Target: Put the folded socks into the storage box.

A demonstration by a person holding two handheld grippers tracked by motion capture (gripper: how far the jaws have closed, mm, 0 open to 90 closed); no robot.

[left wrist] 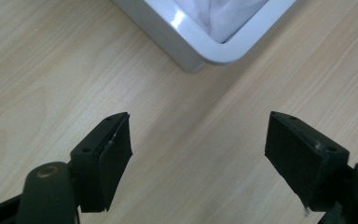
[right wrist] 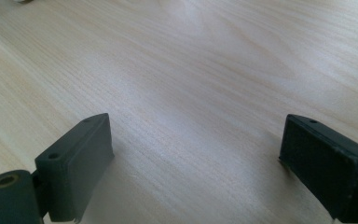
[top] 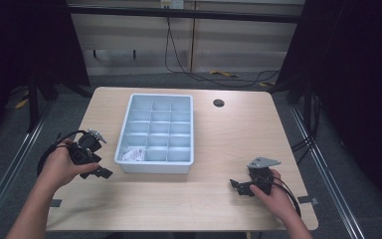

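Observation:
A pale blue-grey compartment tray [top: 124, 130] sits on the wooden table [top: 219, 144], left of centre. Something white and crumpled [top: 133, 154] lies in its near left compartment; the left gripper view has it as white material [left wrist: 223, 16] inside the tray's rounded corner [left wrist: 223, 51]. My left gripper [top: 99, 172] is held just left of that near corner, open, jaws wide apart over bare wood. My right gripper [top: 238, 186] rests low near the table's front right, open, nothing between its jaws.
A round cable hole [top: 219, 103] lies in the table top behind and right of the tray. Black cables [top: 179, 59] run across the floor beyond the far edge. Metal frame rails stand on both sides of the table.

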